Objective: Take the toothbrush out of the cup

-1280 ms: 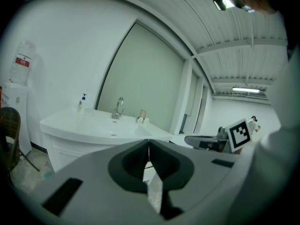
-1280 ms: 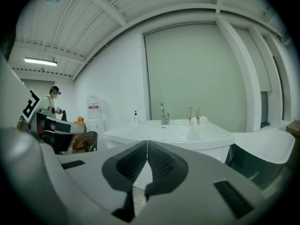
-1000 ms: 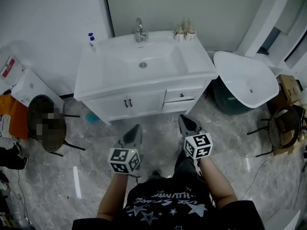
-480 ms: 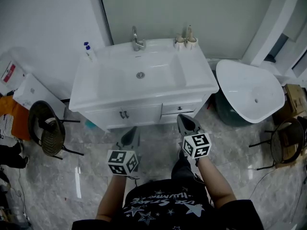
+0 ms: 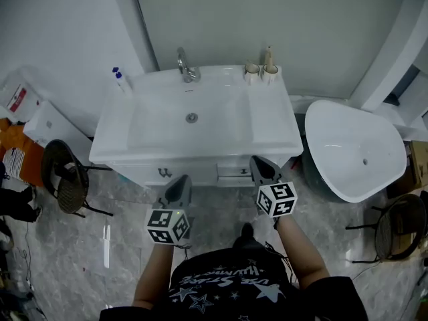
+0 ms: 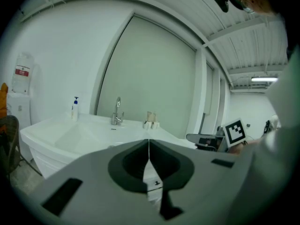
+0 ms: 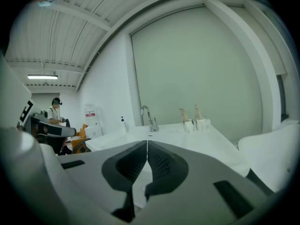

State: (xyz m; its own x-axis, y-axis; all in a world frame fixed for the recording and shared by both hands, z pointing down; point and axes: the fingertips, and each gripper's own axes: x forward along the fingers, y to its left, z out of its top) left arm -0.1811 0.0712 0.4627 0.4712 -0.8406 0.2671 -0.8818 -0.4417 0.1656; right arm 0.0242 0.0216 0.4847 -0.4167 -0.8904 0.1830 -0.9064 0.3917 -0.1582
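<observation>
Person has walked up to the vanity in the last second. It now sits right below in the head view, and both tools have gone from well short of it to the front edge of the tabletop [image 5: 273, 124]. Left tool [image 5: 179, 183] and right tool [image 5: 258, 166] both have jaws together with nothing between them, so no grasp has started and this is still approach. Target is at the back right of the tabletop: right cup [image 5: 270, 74] with a toothbrush [image 5: 269, 53] sticking up out of it. Left cup [image 5: 251, 71] is just beside it, can't tell if they touch. In the right gripper view that cup seems to hold a brush too, so which brush is meant isn't settled. Right tool is on the cups' side and roughly lined up with them, so my guess is it does the pick; it must open first. The way there is bare tabletop right of the basin [image 5: 192, 118], nothing blocking. Faucet [image 5: 185, 69] stands left of the cups, clear of them. Soap bottle [image 5: 119, 80] is at the back left corner, out of play. White tub [image 5: 354, 152] right of the vanity and chair [image 5: 63, 186] on the floor at left aren't in the path. Risk: the cups stand close together, so a sideways nudge could tip one.
</observation>
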